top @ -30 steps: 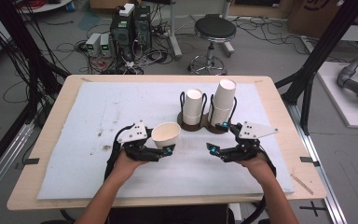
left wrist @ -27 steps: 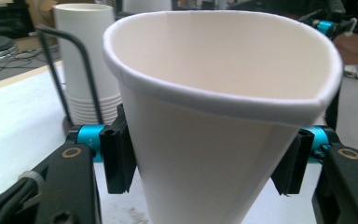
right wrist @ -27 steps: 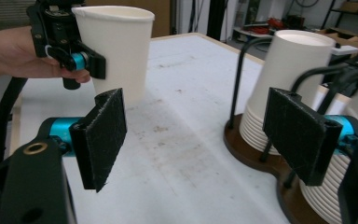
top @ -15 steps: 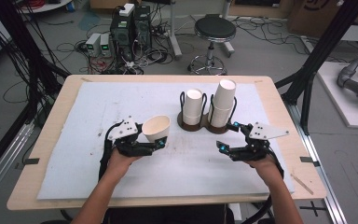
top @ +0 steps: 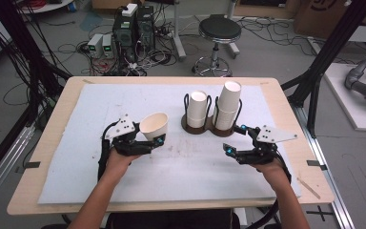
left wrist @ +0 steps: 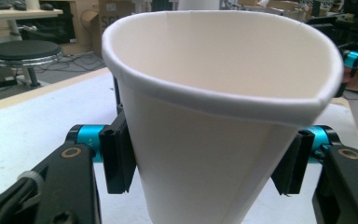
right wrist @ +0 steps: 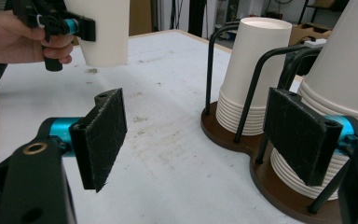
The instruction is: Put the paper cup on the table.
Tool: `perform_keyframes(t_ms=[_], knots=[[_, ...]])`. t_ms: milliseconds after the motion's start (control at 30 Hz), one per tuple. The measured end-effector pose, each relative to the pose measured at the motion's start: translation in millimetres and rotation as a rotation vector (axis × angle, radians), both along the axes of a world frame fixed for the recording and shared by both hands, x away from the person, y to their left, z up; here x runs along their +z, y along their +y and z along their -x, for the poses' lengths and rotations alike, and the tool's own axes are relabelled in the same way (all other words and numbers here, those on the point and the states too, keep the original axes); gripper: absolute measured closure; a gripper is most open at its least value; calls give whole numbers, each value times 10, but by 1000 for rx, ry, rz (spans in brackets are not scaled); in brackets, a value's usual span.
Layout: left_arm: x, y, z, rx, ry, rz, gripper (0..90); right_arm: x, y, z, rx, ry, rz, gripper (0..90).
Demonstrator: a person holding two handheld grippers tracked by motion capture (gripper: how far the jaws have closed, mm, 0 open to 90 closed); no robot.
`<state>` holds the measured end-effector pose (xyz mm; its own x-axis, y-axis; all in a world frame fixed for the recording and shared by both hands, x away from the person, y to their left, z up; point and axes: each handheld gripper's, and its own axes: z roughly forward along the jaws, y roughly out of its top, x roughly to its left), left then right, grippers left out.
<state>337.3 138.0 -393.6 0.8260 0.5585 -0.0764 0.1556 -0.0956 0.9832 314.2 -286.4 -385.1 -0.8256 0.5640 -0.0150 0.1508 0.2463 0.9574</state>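
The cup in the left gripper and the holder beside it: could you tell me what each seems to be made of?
The cup looks like matte white paper: a rolled rim, a side seam, and walls pinched flat by the left gripper. The holder seems to have a brown, wood-like base, possibly plastic, with thin black wire hoops, probably painted metal.
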Motion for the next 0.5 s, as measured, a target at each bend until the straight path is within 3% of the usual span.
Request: perform_keyframes(t_ms=[500], knots=[[125, 321, -251, 167, -2, 24, 360, -12, -19, 29, 4, -3, -1, 221]])
